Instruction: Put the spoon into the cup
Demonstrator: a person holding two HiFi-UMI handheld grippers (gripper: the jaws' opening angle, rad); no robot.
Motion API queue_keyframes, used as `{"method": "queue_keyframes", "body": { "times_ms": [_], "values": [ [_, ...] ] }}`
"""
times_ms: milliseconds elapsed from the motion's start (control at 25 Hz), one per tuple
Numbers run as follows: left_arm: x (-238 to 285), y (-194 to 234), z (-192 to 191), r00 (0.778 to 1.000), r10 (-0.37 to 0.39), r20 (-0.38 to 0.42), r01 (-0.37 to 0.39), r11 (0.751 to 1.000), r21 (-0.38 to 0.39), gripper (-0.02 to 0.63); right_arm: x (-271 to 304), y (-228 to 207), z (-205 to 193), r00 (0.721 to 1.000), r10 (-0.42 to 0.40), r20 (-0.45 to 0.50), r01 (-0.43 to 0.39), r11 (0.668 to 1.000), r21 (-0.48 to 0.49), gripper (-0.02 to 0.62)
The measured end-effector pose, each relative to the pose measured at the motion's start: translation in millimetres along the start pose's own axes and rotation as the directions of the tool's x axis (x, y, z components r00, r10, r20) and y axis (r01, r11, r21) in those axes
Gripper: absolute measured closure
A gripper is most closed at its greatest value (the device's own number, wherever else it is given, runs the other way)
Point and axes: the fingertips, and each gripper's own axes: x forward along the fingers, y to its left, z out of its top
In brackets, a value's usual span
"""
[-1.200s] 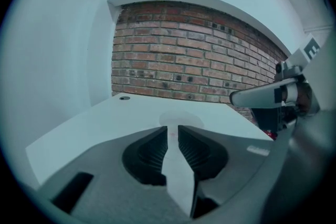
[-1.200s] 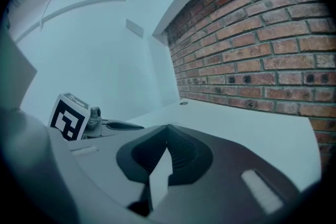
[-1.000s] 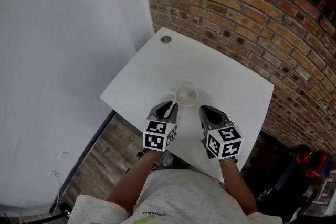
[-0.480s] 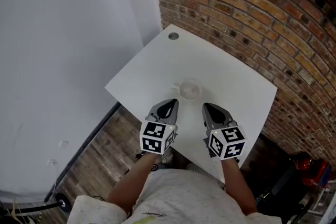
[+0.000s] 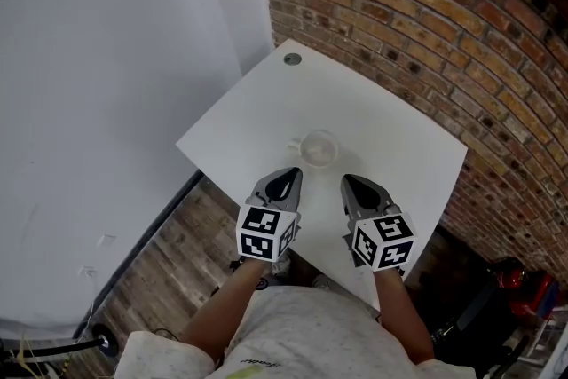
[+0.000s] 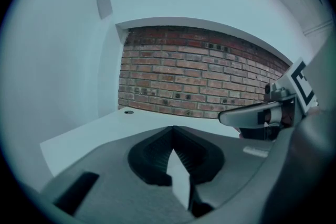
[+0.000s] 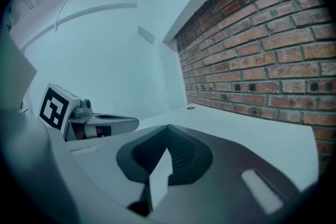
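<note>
Person's forearms come in at the bottom of the head view, one gripper in each hand. Left gripper (image 5: 282,182) and right gripper (image 5: 353,186) sit side by side over the near edge of the surface (image 5: 390,129), a little apart and pointing away from the person. Both have their jaws closed tip to tip with nothing between them, as each gripper view shows.

Just past the tips, between the two lines of reach, the cup (image 5: 318,149) stands upright on the surface. It is pale, maybe see-through, with a small stub on its left side that looks like a handle.

The spoon is not visible in any view. Cannot tell whether it is already in the cup or out of frame.

Handling guess: a spoon would be light, stiff, thin and probably slick. Best pinched across the handle near the middle, then lowered bowl-first. The cup looks light and likely to tip or slide if bumped, so steadying it with the other gripper may help.

The surface is a white square top, otherwise bare, with a round grommet (image 5: 292,59) near the far corner. A brick wall (image 5: 426,13) runs behind and to the right, and a plain white wall (image 5: 115,58) is on the left. Wood-plank floor (image 5: 169,262) shows below the left edge.
</note>
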Motion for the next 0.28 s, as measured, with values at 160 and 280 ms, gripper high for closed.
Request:
{"method": "queue_keyframes", "body": {
  "times_ms": [160, 280],
  "values": [
    [2.1, -0.2, -0.4, 1.0, -0.002, 0.003, 0.002, 1.0, -0.005, 0.606, 0.6, -1.5, -0.5, 1.0, 0.0, -0.001, 0.0, 1.0, -0.001, 0.588],
    [4.8, -0.2, 0.3, 1.0, -0.003, 0.003, 0.003, 1.0, -0.006, 0.606, 1.9, -3.6, 0.3, 1.0, 0.001, -0.001, -0.001, 1.0, -0.002, 0.588]
  ]
}}
